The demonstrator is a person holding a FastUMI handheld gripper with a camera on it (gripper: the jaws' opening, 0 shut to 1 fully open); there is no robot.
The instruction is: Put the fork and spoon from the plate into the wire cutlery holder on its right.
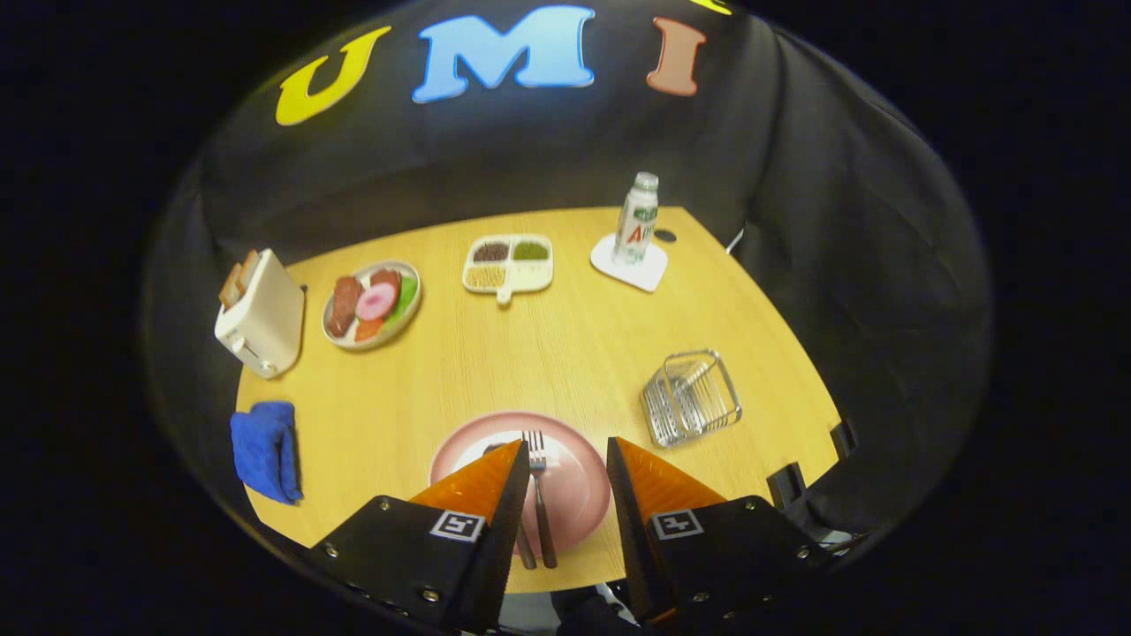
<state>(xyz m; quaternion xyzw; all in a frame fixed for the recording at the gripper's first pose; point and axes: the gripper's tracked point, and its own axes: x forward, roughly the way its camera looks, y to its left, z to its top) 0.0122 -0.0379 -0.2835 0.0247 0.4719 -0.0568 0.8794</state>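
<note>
- Gripper view: the fingers (567, 452) stand wide apart above the pink plate (579, 495), holding nothing.
- A fork (537, 495) lies on the plate between them, long axis running away from the fingers, tines at the far end.
- Beside it, the spoon (523, 548) is mostly hidden.
- Right of the plate, the wire cutlery holder (691, 397) stands on the desk (548, 353).

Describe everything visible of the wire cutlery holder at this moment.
The wire cutlery holder is a small basket of thin, shiny metal wire with a rectangular rim and close-set bars along its sides. It looks empty. It stands on the wooden table, to the right of the pink plate and beyond the right finger of the open gripper. Nothing but the table touches it; the fork lies on the plate.
</note>
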